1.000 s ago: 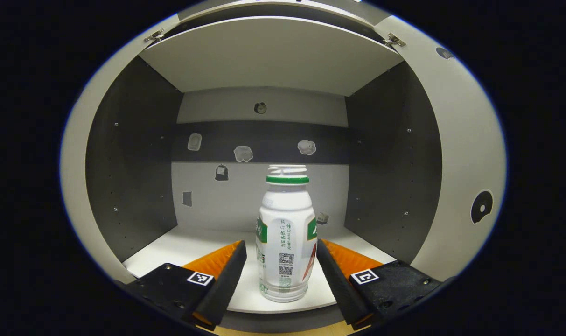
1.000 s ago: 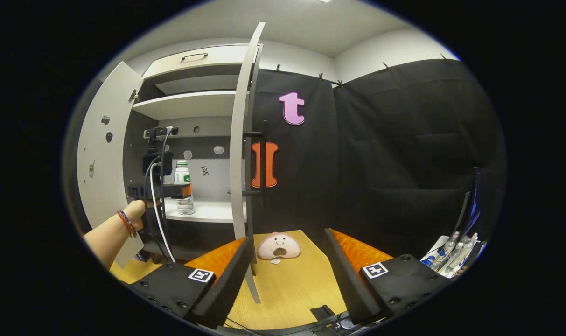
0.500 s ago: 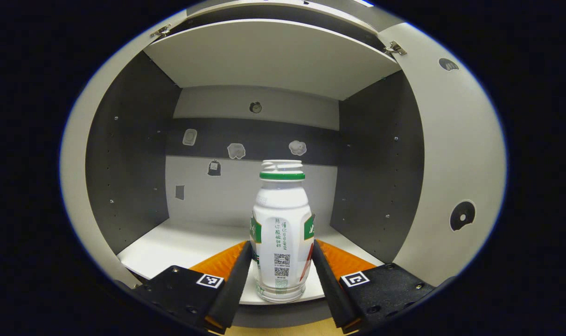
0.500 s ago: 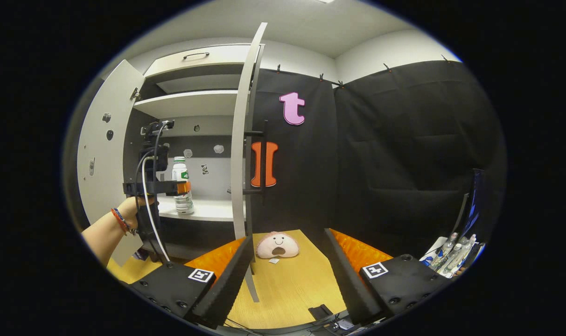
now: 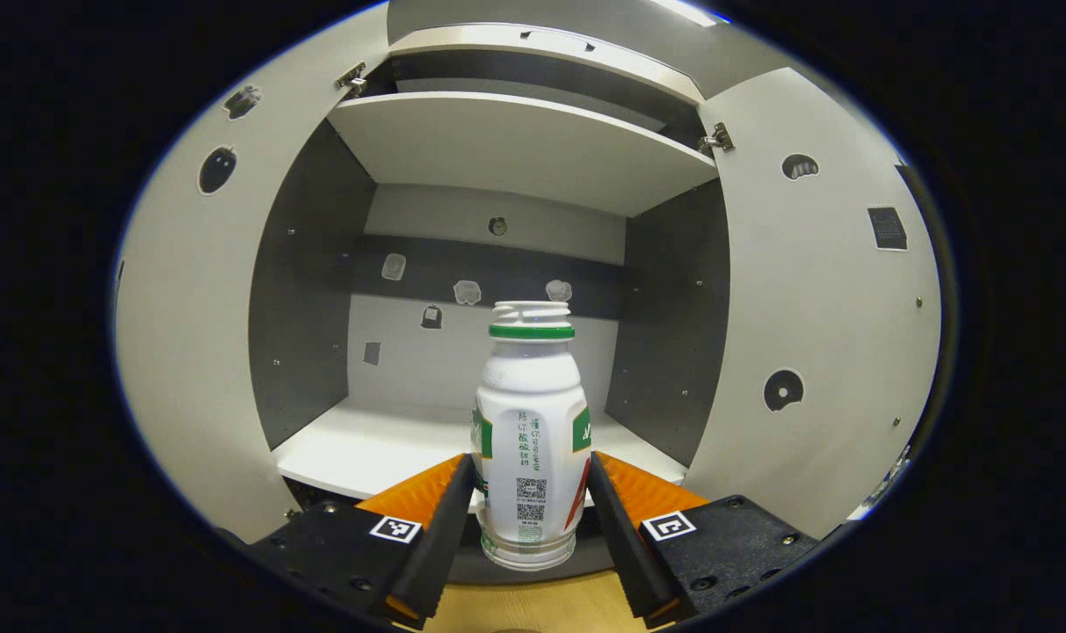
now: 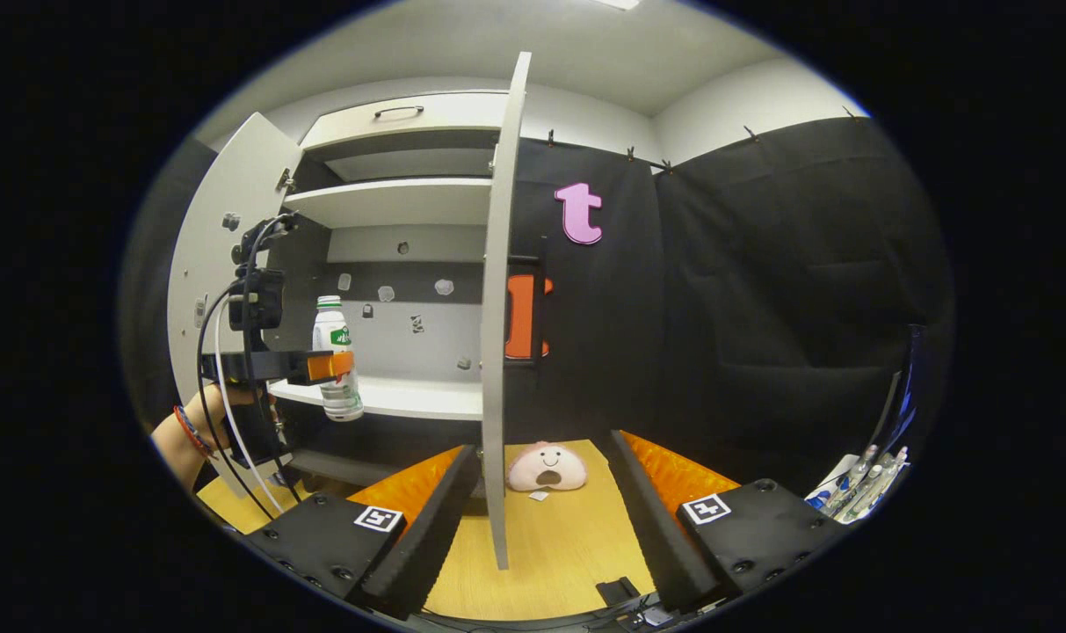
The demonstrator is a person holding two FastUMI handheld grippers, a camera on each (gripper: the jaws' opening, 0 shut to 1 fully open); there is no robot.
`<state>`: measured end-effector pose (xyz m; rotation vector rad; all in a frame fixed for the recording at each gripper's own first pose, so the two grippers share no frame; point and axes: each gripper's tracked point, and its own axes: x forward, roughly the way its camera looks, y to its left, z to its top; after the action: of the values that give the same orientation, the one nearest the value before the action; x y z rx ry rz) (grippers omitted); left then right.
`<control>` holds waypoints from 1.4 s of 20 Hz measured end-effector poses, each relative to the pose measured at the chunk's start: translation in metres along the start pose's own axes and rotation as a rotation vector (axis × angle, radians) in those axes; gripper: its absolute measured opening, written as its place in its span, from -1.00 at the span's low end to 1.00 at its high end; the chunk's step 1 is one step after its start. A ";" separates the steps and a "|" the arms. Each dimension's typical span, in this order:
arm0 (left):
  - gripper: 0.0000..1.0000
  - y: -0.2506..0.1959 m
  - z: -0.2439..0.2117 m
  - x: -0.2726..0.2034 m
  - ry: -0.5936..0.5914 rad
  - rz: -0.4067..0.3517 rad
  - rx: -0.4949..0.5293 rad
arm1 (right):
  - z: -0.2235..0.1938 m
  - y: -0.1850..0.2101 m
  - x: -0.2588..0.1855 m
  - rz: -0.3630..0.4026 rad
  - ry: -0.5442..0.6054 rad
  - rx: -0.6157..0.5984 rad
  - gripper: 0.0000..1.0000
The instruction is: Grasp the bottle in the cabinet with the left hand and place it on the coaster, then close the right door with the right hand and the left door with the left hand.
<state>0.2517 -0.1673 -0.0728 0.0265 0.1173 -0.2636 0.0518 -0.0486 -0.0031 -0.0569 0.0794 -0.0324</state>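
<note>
The left tool [image 5: 530,501] is clamped on the lower body of the white drink bottle [image 5: 530,440], one finger pressed to each side. The bottle stands upright in the grip, its open threaded neck and green collar uppermost. In the right gripper view the bottle [image 6: 335,360] hangs in front of the cabinet shelf's [image 6: 409,397] front edge, its base clear of the board and above the wooden bench [image 6: 550,545].

The right tool [image 6: 540,510] waits over the bench with its fingers apart and nothing between them. Beyond it lies the pink smiling coaster [image 6: 547,468], just past the lower edge of the open right door [image 6: 500,334].

The risks are several. The bottle appears uncapped, so tilting it on the way down could spill whatever it holds. The grip sits low on a smooth body, so a quick swing could let the bottle pivot or slip. The right door's edge stands between the bottle and the coaster, so a direct sweep across could knock the bottle against it. The left door [image 5: 190,352] is also close beside the tool's cables.

A second ago the fingers stood open on either side of the bottle, which rested on the shelf. Half a second ago they had closed on it. Now the bottle is lifted and drawn out of the cabinet.
</note>
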 end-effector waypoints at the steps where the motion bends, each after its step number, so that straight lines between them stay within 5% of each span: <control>1: 0.54 0.003 -0.006 -0.007 0.002 0.003 -0.001 | -0.001 0.004 -0.002 0.010 0.000 -0.003 0.99; 10: 0.54 0.013 -0.116 -0.065 0.121 -0.015 -0.030 | -0.017 0.031 -0.023 0.061 0.030 -0.026 0.98; 28: 0.55 0.021 -0.306 -0.079 0.305 0.084 -0.038 | -0.049 0.006 -0.066 -0.022 0.123 -0.116 0.98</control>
<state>0.1466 -0.1140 -0.3671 0.0333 0.4231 -0.1722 -0.0176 -0.0435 -0.0469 -0.1713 0.2041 -0.0532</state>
